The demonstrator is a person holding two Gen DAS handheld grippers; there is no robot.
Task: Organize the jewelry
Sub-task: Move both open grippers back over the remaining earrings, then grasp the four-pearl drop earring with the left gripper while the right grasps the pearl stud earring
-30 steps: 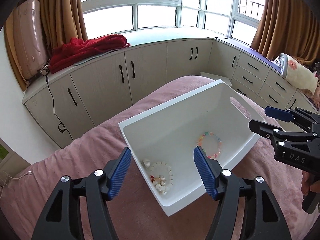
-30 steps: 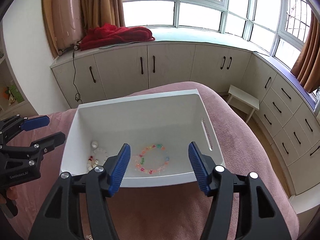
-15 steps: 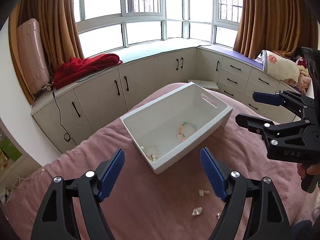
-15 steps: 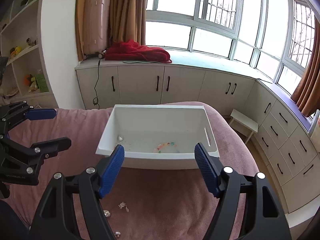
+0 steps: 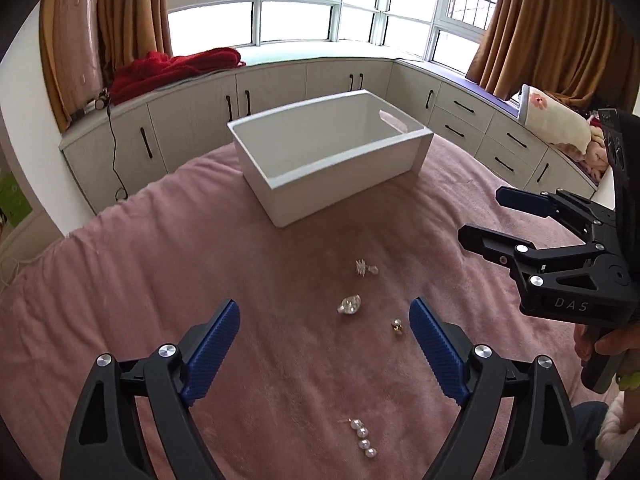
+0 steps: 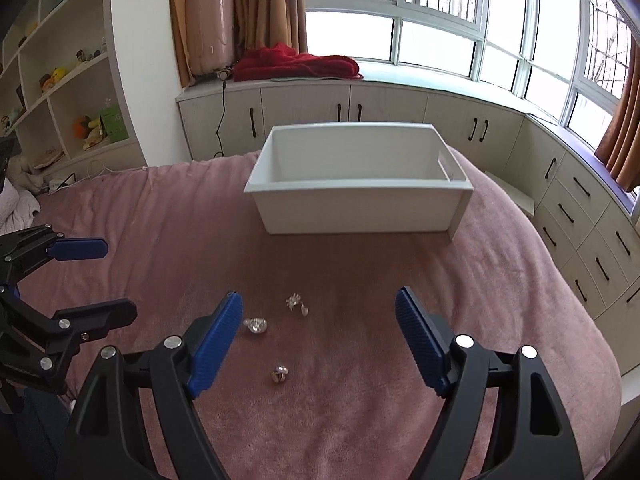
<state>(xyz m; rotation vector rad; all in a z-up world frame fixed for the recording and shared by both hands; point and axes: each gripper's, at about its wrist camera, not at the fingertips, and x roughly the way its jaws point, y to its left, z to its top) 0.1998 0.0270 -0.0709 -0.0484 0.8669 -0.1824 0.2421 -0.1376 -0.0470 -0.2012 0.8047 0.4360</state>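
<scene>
The whole scene is being carried by a pink blanket (image 5: 168,280) spread over a bed, soft enough that small pieces are being kept from rolling. At its far side a white bin (image 5: 332,168) is being presented with its open top upward, evidently so that jewelry can be dropped in from above; from these low angles its floor is being hidden by the near wall, so whatever is lying inside cannot be told.

Both tools are being held above the blanket, well short of the bin. The left gripper (image 5: 324,344) is being kept spread wide with nothing between its blue pads (image 5: 212,348), and the right gripper (image 6: 320,336) is likewise being held agape and empty, probably so that either can be brought down around a piece without first being widened.

The loose jewelry is being left on the blanket between the tools and the bin. Nearest the left gripper a pearl strand earring (image 5: 362,438) is lying stretched out. Farther on, a rounded clear crystal piece (image 5: 350,305) is resting just beside the right tool's left pad in the right wrist view, with a spiky silver earring (image 5: 365,268) beyond it toward the bin. Smallest, a gold and pearl stud (image 5: 397,326) is lying apart from the others.

The sorting is being judged as partly open: four pieces are not yet in the bin, and thin items sunk into pile will likely be calling for a low, careful pinch.
</scene>
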